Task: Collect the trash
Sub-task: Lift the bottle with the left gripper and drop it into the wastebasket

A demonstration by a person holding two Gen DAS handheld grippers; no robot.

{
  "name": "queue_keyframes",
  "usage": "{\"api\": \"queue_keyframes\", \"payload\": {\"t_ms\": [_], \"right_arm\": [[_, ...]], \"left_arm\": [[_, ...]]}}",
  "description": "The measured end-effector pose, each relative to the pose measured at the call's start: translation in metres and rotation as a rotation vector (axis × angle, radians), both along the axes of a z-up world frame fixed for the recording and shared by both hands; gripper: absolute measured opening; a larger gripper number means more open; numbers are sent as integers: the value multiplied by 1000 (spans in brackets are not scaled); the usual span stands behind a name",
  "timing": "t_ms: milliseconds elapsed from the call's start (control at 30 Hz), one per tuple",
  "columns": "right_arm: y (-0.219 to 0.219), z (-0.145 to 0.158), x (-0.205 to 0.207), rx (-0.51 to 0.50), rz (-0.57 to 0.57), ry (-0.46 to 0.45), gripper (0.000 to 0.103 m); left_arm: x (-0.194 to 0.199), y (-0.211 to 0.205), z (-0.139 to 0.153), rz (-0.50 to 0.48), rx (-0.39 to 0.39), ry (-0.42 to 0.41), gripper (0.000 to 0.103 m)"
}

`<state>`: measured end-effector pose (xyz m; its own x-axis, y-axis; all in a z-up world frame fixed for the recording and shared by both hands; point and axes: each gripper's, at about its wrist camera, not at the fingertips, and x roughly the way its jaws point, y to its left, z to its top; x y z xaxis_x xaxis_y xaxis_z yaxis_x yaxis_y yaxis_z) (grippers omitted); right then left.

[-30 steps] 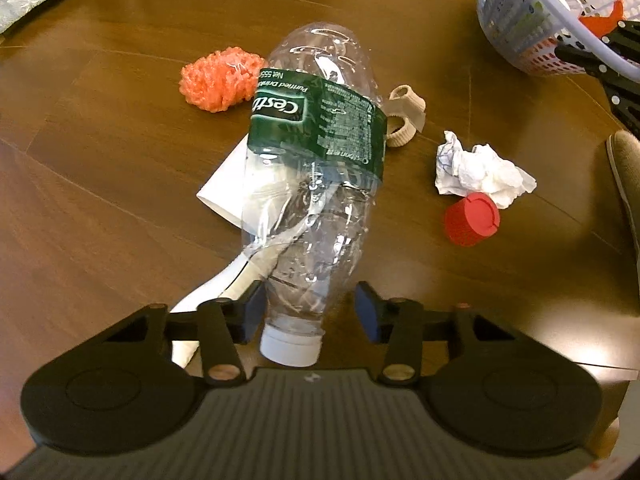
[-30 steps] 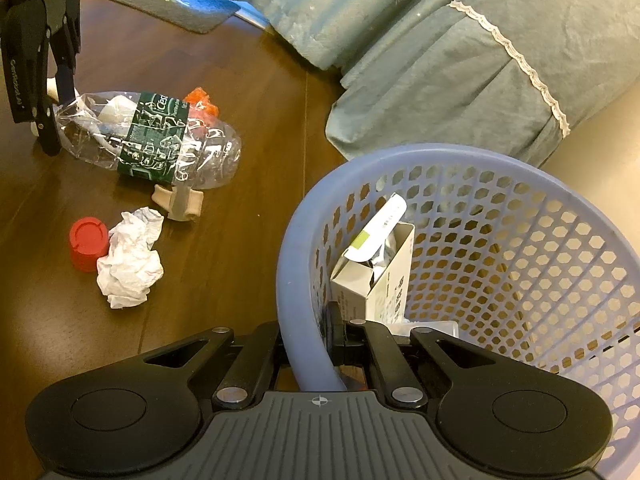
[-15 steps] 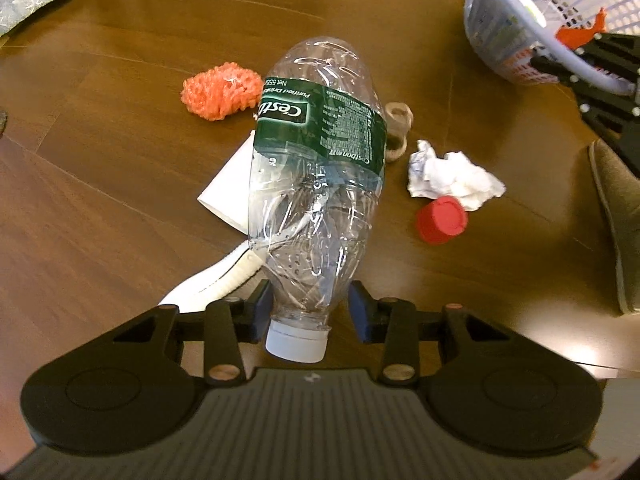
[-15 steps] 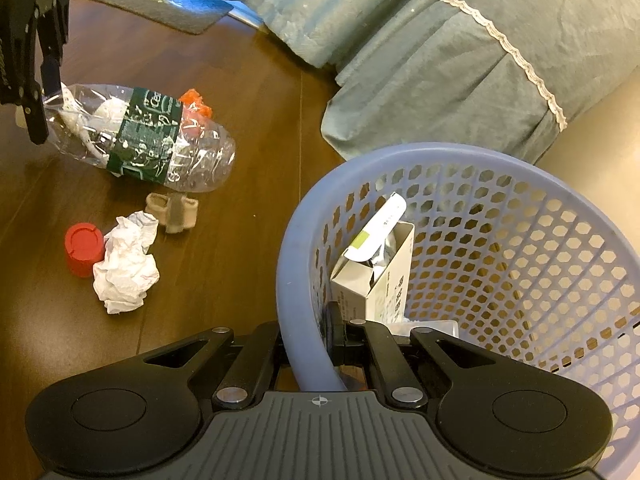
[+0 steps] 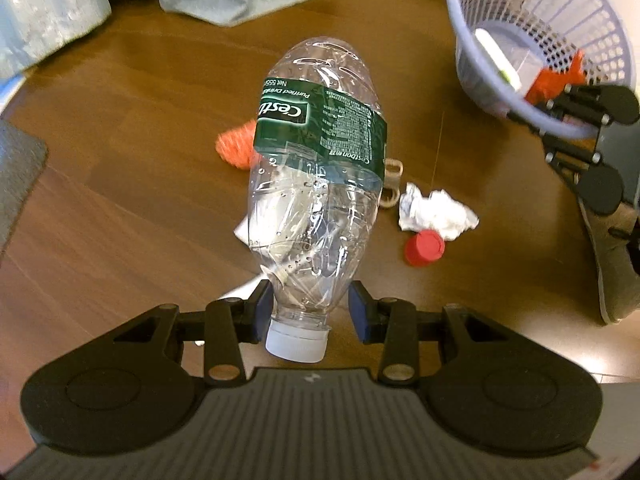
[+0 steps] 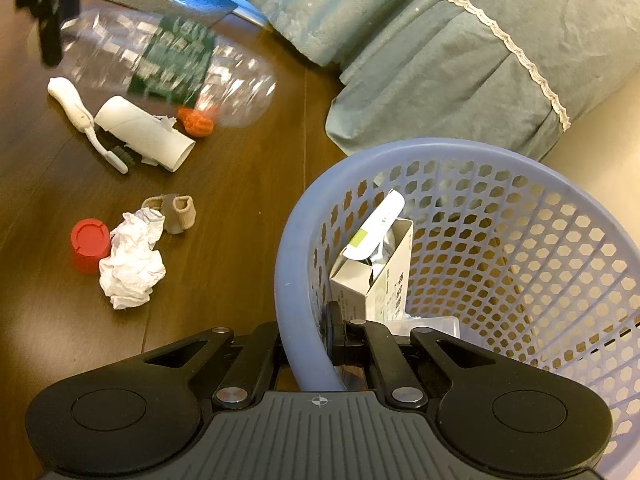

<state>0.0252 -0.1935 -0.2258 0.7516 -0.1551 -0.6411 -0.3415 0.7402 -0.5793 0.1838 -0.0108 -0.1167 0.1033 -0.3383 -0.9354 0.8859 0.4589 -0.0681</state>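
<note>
Fingers of the left gripper (image 5: 310,312) pinch the bottle (image 5: 316,184) at its neck, just above the cap (image 5: 297,343), and it hangs clear of the floor. Across the room's litter, the right gripper (image 6: 308,346) is clamped on the basket (image 6: 296,248) rim. I'd swing the bottle over slowly, base first, since a neck hold lets it wobble, and only let go once it's well inside, past the box (image 6: 380,276).

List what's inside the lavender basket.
Inside the basket: an opened white carton with its flap up, and a clear plastic piece lower down. The carton and the right gripper hide the bottom.
</note>
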Motion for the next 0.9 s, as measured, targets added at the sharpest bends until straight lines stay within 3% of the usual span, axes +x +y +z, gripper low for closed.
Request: {"api": "queue_keyframes", "payload": {"t_ms": [500,900], "right_arm": [[5,4,-4,5,9,12,1],[9,4,-6,3,20,10,1]], "left_arm": [[-3,-7,80,97,-116,-44,35],[-6,-15,111,128,-195,-24,35]]}}
